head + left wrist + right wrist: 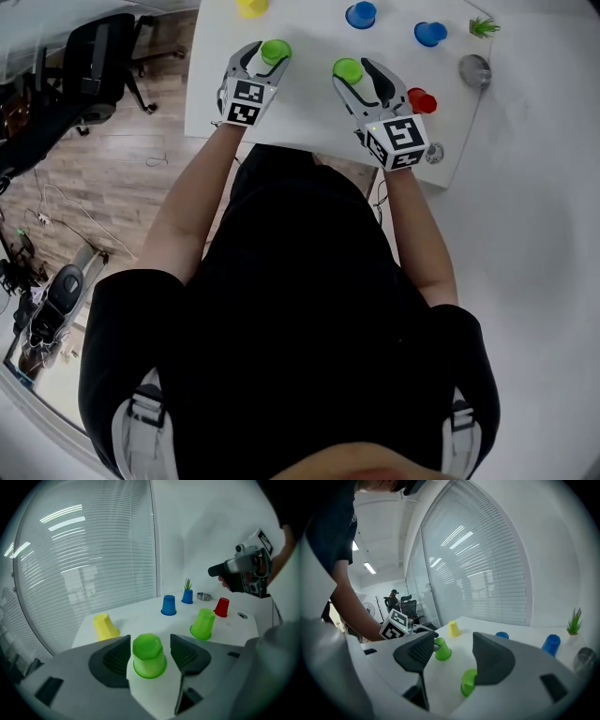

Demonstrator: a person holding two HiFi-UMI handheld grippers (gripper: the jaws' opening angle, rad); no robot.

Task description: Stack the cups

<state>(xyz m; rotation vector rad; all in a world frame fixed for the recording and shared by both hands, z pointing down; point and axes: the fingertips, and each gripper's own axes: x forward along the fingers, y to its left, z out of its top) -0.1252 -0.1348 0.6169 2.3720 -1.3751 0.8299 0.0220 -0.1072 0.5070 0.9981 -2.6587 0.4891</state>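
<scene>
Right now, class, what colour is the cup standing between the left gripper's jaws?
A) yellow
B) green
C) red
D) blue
B: an upside-down green cup stands between the open jaws of the left gripper, with a gap on each side.

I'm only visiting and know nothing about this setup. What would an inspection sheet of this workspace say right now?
Surface: white table, things spread across it.
Job's things: two green plastic cups, one upside down between the left gripper's jaws, the other by the right gripper; yellow plastic cup; two blue plastic cups; red plastic cup. None stacked.
Clutter: small potted plant; round metal dish.
Grippers: left gripper open, jaws either side of its cup, not touching; right gripper open, empty.
Cables: loose cables on the floor.
Surroundings: wooden floor, black office chair, window blinds.
</scene>
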